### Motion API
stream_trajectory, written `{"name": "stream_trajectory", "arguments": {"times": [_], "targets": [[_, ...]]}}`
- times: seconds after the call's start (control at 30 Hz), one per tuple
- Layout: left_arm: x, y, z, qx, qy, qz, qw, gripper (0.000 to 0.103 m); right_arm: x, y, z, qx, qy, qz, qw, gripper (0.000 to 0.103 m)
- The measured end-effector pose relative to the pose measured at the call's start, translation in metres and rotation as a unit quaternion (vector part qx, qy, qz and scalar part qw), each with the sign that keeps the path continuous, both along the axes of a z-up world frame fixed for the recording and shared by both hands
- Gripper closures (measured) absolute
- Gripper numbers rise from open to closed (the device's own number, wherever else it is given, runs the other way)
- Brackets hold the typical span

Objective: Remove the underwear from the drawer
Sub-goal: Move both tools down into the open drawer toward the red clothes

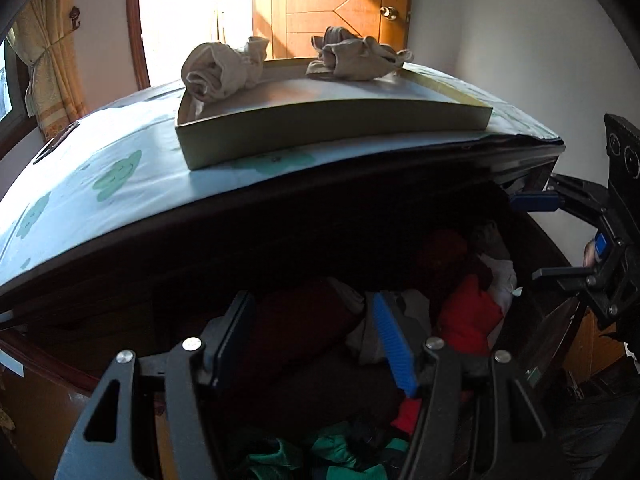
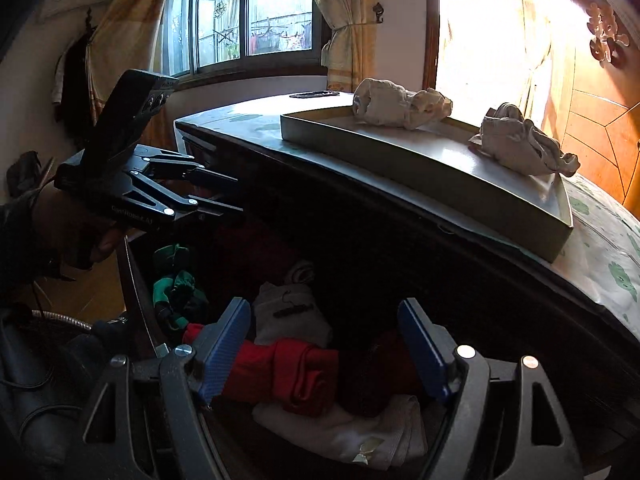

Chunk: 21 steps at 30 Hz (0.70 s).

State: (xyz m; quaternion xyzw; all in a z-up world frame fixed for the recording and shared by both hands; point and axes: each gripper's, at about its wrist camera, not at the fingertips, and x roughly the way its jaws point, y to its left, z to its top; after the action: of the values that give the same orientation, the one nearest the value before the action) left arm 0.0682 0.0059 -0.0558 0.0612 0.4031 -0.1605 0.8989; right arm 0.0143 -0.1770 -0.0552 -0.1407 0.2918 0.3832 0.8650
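The open drawer is dark and full of rolled clothes: red, dark maroon, white and green pieces. My left gripper is open and empty, hovering over the maroon roll. My right gripper is open and empty over a red roll and white pieces. Each gripper shows in the other's view: the right one, the left one. Two beige rolled underwear lie in a shallow tray on the dresser top.
The dresser top has a light cover with green prints. A wooden door and a curtained window are behind. A dark flat object lies on the far end of the top.
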Motion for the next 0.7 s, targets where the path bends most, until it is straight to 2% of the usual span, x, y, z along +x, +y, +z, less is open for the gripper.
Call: {"name": "stream_trajectory", "arguments": {"times": [0.17, 0.33, 0.57, 0.7], "targets": [[0.006, -0.004, -0.012, 0.045, 0.037, -0.034, 0.9977, 0.041, 0.004, 0.001, -0.007, 0.008, 0.013, -0.007, 1.0, 0.025], [0.015, -0.014, -0.026, 0.107, 0.065, -0.07, 0.9897, 0.041, 0.005, 0.002, -0.008, 0.008, 0.021, -0.005, 1.0, 0.025], [0.028, -0.028, -0.047, 0.19, 0.101, -0.12, 0.9693, 0.041, 0.009, 0.005, -0.013, -0.002, 0.042, 0.001, 0.999, 0.025], [0.031, -0.037, -0.057, 0.231, 0.114, -0.147, 0.9549, 0.041, 0.01, 0.006, -0.015, -0.004, 0.052, 0.001, 0.999, 0.025]]}}
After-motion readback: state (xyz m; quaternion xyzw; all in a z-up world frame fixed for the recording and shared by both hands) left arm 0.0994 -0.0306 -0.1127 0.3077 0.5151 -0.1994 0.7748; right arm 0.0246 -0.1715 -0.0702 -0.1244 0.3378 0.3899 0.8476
